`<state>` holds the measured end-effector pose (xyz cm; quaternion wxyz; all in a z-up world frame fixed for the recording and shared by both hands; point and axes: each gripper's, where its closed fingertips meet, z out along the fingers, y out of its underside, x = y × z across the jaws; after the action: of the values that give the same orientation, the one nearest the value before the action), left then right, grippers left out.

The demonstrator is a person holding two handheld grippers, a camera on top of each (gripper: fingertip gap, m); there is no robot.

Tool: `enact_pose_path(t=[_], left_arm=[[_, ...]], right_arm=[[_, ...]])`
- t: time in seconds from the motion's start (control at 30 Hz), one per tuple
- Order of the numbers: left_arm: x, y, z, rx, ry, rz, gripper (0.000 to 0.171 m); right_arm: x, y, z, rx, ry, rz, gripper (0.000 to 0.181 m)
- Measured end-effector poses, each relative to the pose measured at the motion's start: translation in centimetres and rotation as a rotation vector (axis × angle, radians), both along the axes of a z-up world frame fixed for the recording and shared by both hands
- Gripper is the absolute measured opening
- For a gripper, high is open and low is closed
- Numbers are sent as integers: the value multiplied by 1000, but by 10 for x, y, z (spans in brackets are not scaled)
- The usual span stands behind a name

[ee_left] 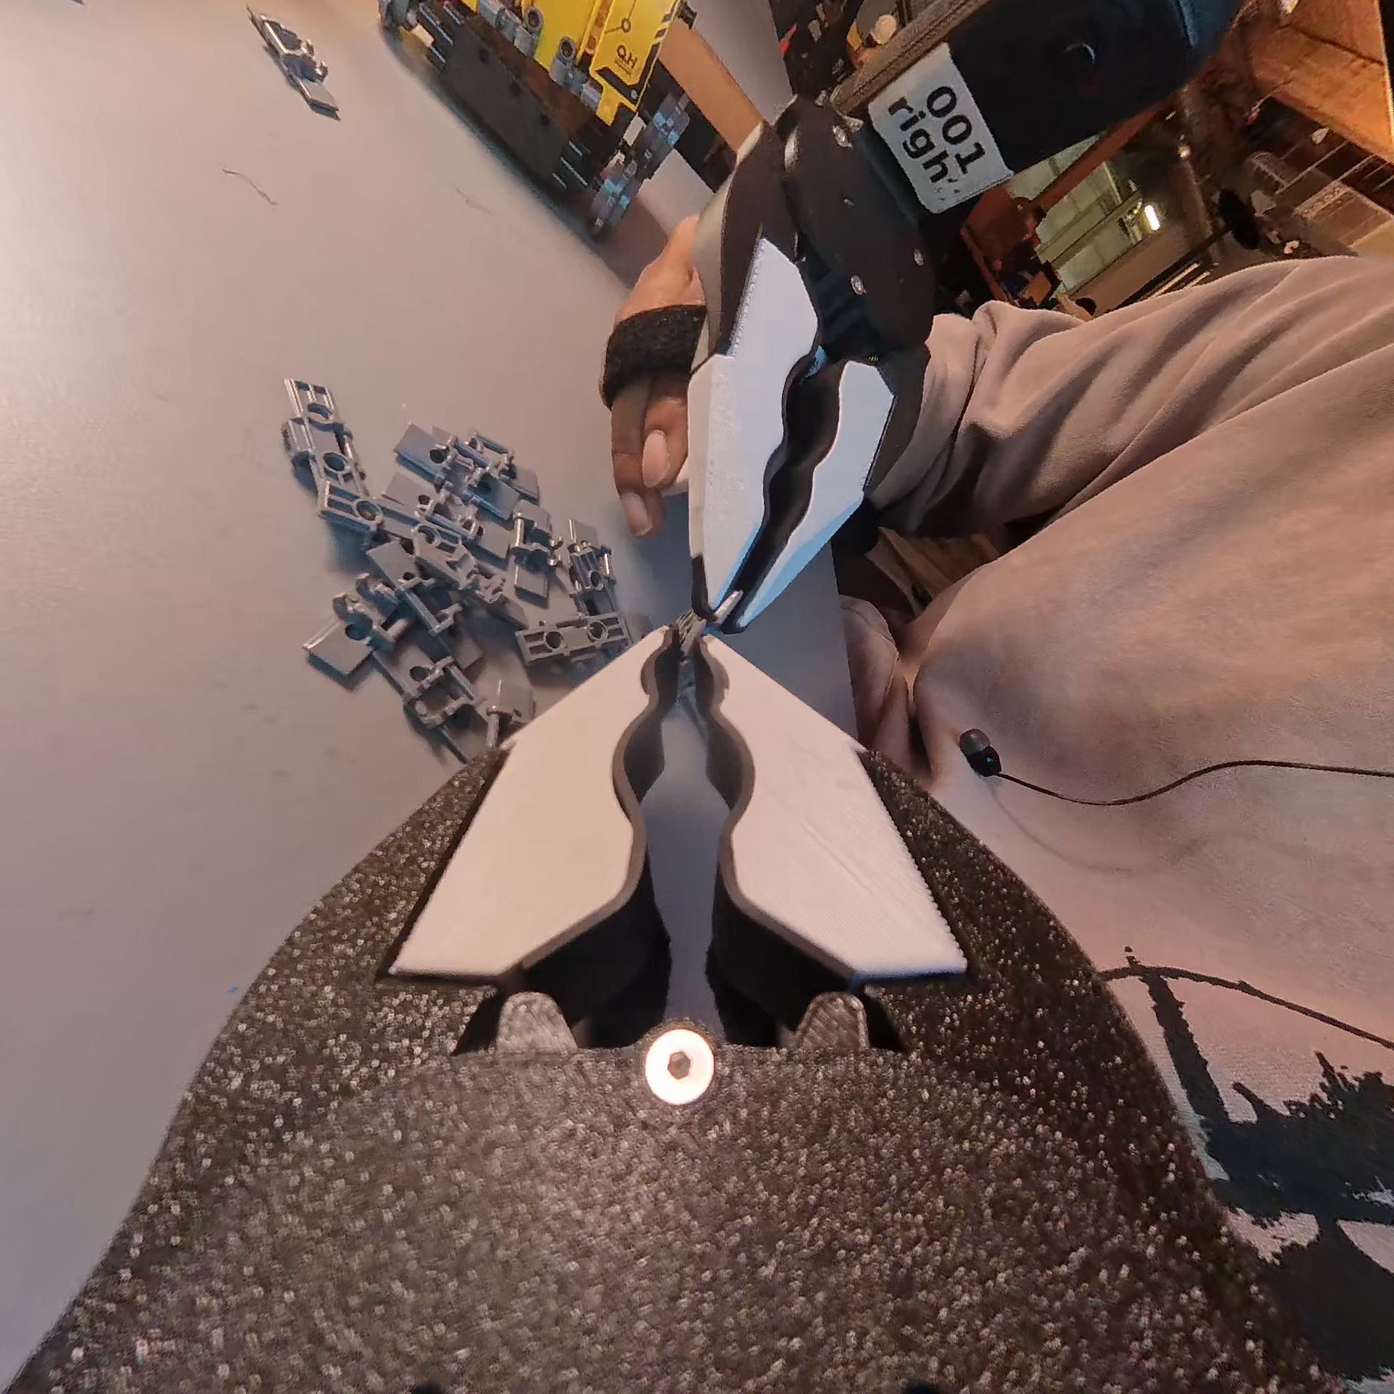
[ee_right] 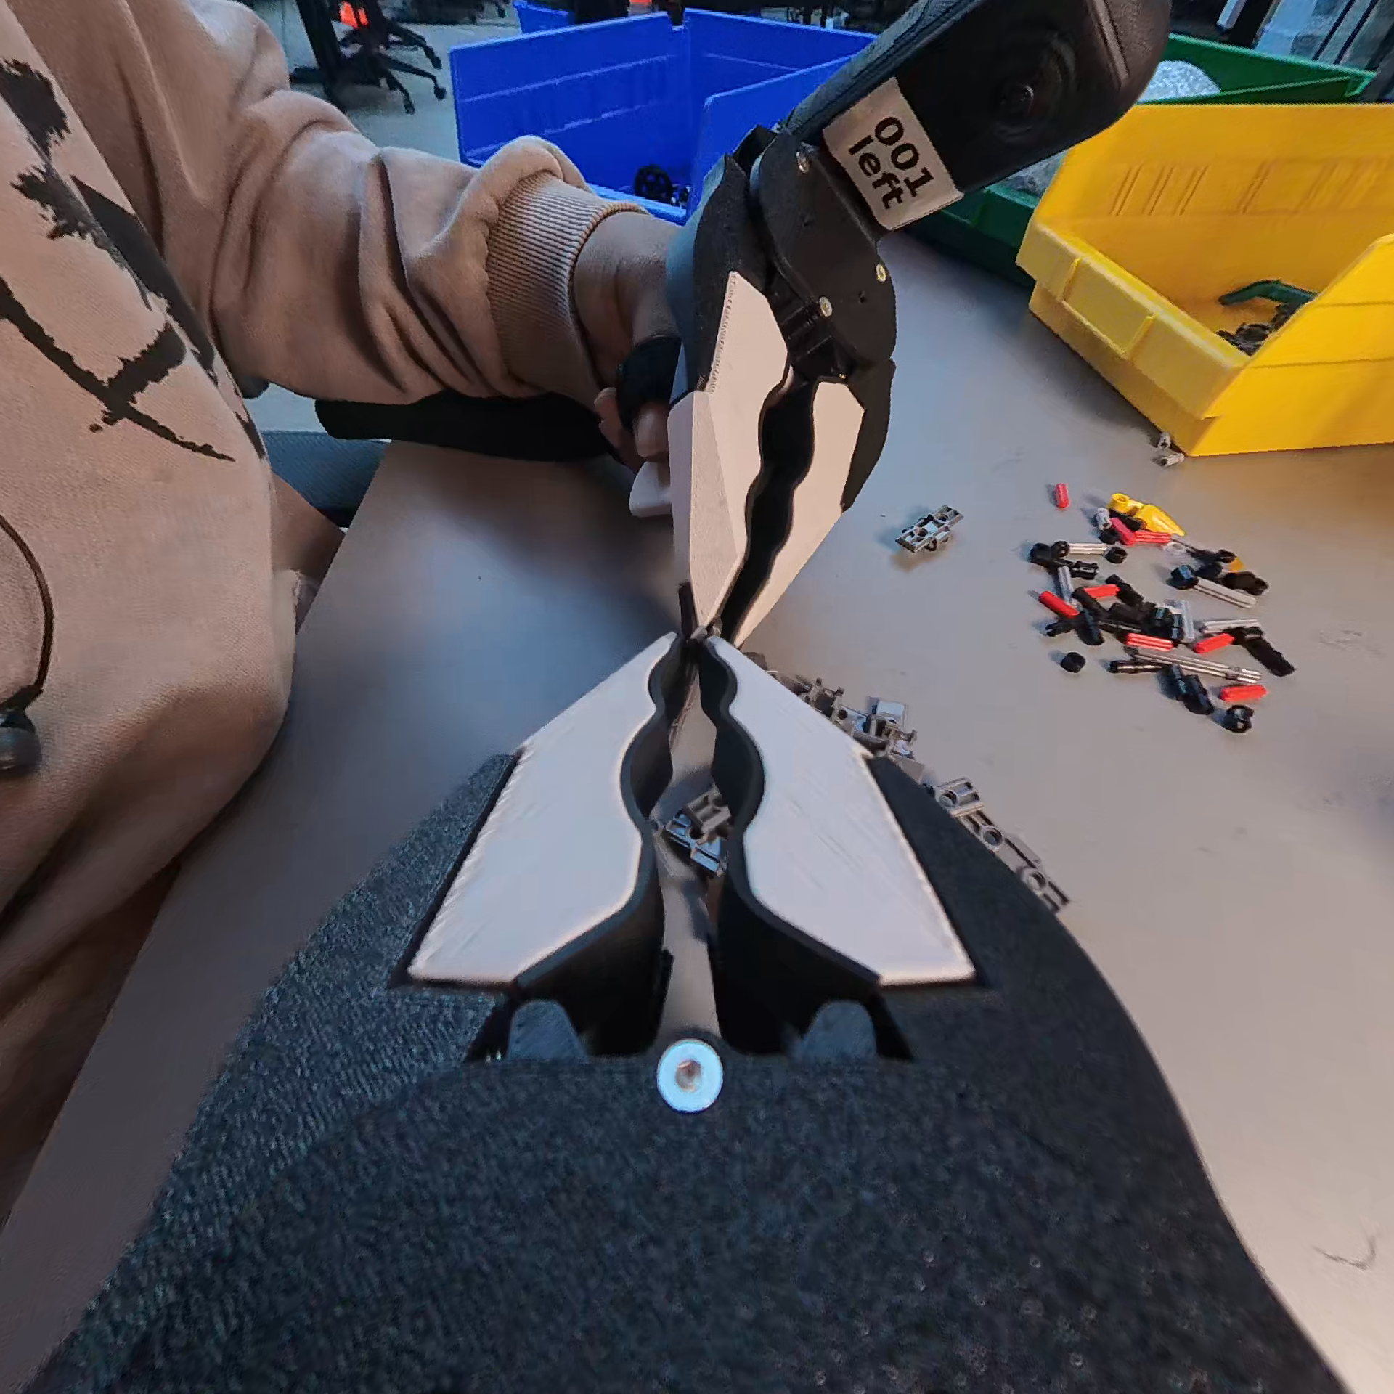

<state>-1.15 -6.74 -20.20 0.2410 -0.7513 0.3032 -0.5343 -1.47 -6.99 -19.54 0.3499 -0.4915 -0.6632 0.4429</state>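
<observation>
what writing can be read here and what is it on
I won't quote it; it stands on:
White label on the right gripper: black print, legible.
White label on the left gripper: black print, legible.
Yellow box: small print, partly cut off.

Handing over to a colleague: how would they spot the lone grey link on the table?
Start at the yellow bin on the far right of the grey table. Nearer lies a scatter of black and red pins. The single grey link lies just left of it, alone, apart from the grey pile by the tongs.

Grey part (ee_left: pixel 686 630) between tongs' tips: too small to identify.
</observation>
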Motion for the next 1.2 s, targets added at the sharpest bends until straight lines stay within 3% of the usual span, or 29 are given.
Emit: enact_pose_path(t=[0.67,0.7,0.73,0.77,0.8,0.87,0.97,1.13,1.2], left_arm=[[0,7,-14,27,91,45,1],[-9,24,-24,60,167,135,1],[-13,28,-25,48,176,141,1],[-12,26,-21,64,168,117,1],[-8,19,-18,93,172,82,2],[-5,16,-15,104,156,82,2],[-14,23,-3,65,75,116,2],[-27,30,17,68,-51,151,2],[-37,35,30,89,-104,186,2]], right_arm=[[2,-5,-12,116,-37,35,0],[5,-27,-5,54,1,154,0],[-1,-56,5,-16,40,235,0],[-8,-64,-11,136,-9,247,0],[-13,-55,-12,209,4,213,0],[-2,-24,8,74,31,138,0],[8,-10,21,-102,86,101,0],[10,23,5,-160,-18,-35,2],[8,39,-8,-149,-72,-121,20]])
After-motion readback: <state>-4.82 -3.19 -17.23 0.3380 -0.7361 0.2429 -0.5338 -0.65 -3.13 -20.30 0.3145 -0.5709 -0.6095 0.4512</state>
